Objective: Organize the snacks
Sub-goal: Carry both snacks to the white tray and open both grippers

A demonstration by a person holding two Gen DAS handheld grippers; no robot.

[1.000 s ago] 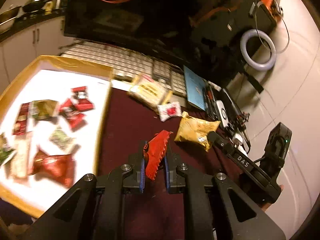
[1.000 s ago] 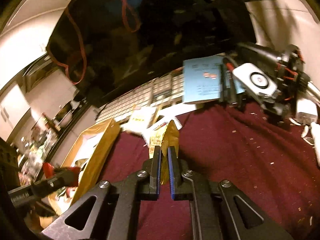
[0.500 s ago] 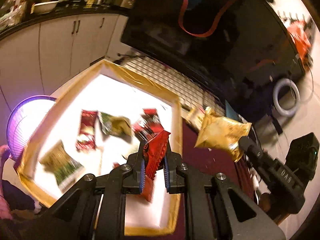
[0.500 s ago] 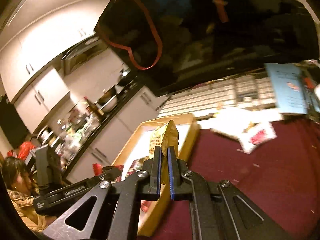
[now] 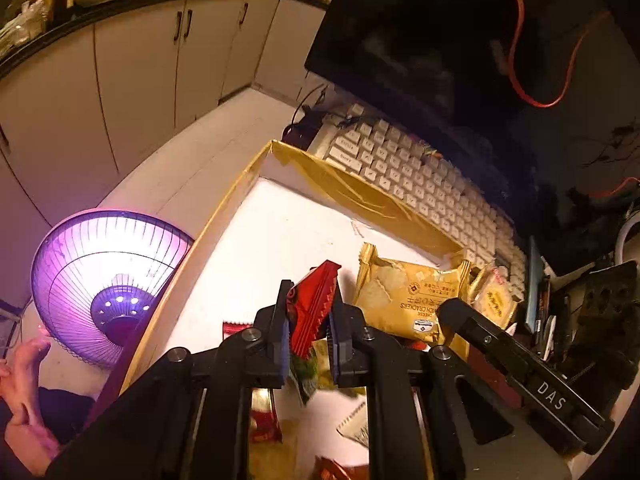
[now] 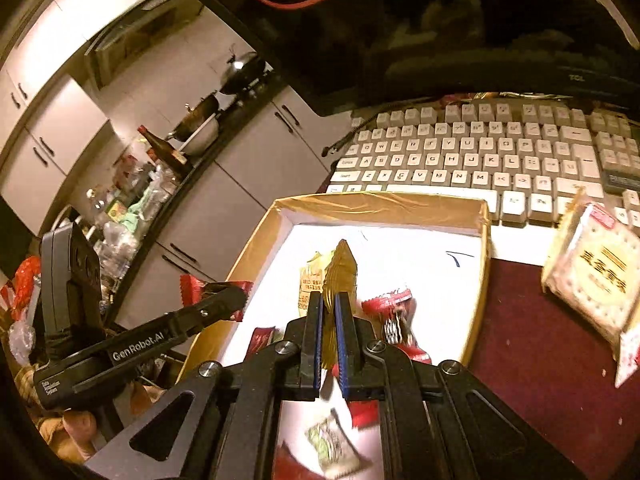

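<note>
Both packets hang over the gold-rimmed box (image 6: 484, 216), the left hand-held gripper (image 5: 308, 330) pinching a red snack packet (image 5: 314, 304) and the right hand-held gripper (image 6: 329, 328) a gold cracker packet (image 6: 339, 270) (each apparently mid-delivery), so next likely comes lowering and letting go.

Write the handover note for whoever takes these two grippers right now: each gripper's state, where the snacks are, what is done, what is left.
Left gripper: shut on a red snack packet, over the box.
Right gripper: shut on a gold cracker packet, also over the box.
Done: several red and green packets lie in the box.
Left: release both packets; a cream cracker pack sits outside on the maroon cloth by the keyboard.
</note>
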